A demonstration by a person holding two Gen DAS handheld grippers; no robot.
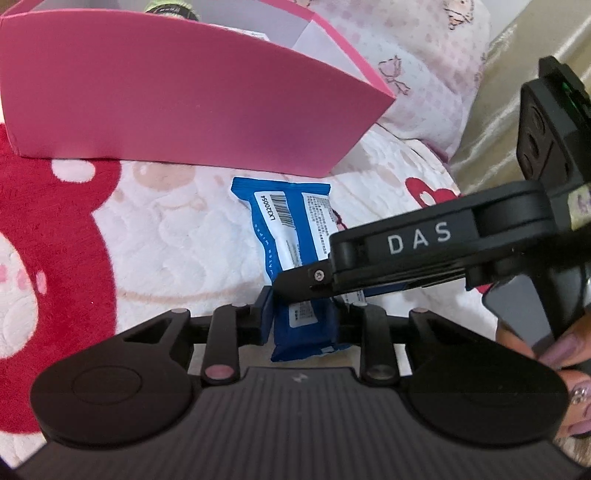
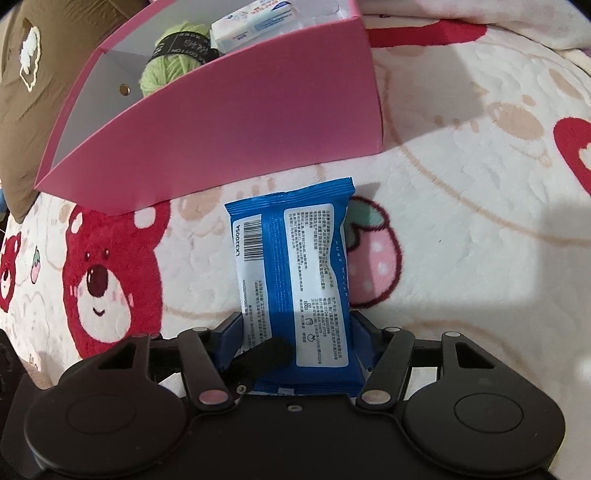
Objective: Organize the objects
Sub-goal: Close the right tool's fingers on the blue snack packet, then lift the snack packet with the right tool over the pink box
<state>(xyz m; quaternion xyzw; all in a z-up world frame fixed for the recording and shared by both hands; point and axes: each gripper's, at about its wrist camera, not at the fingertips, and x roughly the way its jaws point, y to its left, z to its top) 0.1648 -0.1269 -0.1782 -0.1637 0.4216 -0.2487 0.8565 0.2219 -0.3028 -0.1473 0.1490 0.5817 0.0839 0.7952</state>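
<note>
A blue wipes pack [image 2: 291,266] lies label side up on a plush blanket, just in front of a pink box [image 2: 258,110]. My right gripper [image 2: 297,332] is shut on the pack's near end, with a blue pad against each long side. In the left wrist view the same pack [image 1: 291,225] runs away from my left gripper [image 1: 306,314], which is shut on its near end. One black finger [image 1: 306,280] of the right gripper reaches in from the right across the pack. A left finger [image 2: 271,352] rests on top of the pack in the right wrist view.
The pink box [image 1: 184,103] stands open at the top and holds green yarn [image 2: 173,62] and a white tissue pack [image 2: 255,22]. A red bear pattern [image 2: 99,280] covers the blanket. A brown cushion [image 2: 22,92] lies far left. A person's fingers [image 1: 569,354] hold the right gripper.
</note>
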